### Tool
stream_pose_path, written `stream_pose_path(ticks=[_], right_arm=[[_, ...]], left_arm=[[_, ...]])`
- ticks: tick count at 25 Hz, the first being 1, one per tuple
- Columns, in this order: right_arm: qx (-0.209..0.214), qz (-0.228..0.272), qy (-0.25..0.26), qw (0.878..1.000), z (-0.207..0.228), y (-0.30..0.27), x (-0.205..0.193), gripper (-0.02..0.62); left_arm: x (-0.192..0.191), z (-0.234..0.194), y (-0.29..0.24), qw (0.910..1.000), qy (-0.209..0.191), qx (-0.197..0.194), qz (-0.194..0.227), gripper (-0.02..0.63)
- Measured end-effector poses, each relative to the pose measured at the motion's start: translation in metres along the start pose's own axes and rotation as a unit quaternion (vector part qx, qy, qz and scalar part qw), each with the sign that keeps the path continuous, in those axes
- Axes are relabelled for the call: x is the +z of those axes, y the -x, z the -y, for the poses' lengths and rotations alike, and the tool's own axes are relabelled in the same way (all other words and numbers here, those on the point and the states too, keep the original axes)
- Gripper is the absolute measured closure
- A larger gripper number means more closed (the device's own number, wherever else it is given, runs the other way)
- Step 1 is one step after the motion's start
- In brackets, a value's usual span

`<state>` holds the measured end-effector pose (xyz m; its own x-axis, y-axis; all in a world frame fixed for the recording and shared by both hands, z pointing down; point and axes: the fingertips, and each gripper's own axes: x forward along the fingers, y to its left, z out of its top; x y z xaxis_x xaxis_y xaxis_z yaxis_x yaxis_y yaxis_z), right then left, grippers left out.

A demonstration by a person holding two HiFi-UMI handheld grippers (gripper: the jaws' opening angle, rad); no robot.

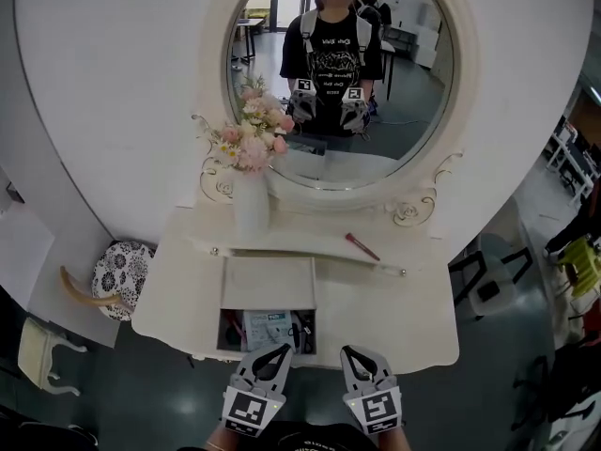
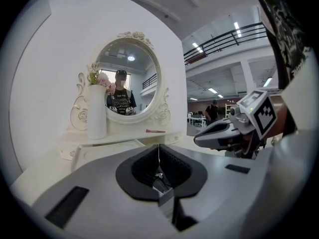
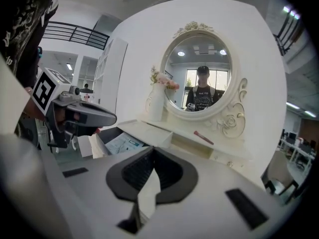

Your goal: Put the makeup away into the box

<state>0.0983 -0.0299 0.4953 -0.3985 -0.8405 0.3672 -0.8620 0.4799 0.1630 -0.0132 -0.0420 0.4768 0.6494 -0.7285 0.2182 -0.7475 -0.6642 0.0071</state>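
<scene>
A slim red makeup stick (image 1: 362, 246) lies on the back shelf of the white vanity table (image 1: 394, 318), right of centre; it also shows in the left gripper view (image 2: 155, 131) and the right gripper view (image 3: 203, 137). An open compartment (image 1: 268, 330) in the table's front holds papers and small items, its lid (image 1: 268, 283) lying behind it. My left gripper (image 1: 280, 349) hangs shut and empty at that compartment's front edge. My right gripper (image 1: 349, 350) is shut and empty beside it, over the table's front. Both are well short of the stick.
A white vase of pink flowers (image 1: 251, 205) stands on the shelf at the left, under the oval mirror (image 1: 343, 73), which reflects a person. A floral stool (image 1: 120, 275) sits left of the table, a dark chair (image 1: 488, 280) to its right.
</scene>
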Motion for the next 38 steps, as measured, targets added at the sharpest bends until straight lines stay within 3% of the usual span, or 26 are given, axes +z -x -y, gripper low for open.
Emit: stream_pose_path(ticks=[16, 25, 38], right_arm=[[-0.039, -0.016, -0.016, 0.999, -0.009, -0.056, 0.015, 0.586], [-0.056, -0.01, -0.032, 0.998, 0.006, -0.063, 0.018, 0.586], [-0.032, -0.008, -0.024, 0.999, 0.046, -0.087, 0.032, 0.586]], left_arm=[[0.012, -0.051, -0.026, 0.9981, -0.021, -0.058, 0.009, 0.589], [0.019, -0.065, -0.03, 0.9987, -0.009, -0.046, 0.019, 0.589], [0.032, -0.083, -0.052, 0.9997, -0.019, -0.001, 0.011, 0.589]])
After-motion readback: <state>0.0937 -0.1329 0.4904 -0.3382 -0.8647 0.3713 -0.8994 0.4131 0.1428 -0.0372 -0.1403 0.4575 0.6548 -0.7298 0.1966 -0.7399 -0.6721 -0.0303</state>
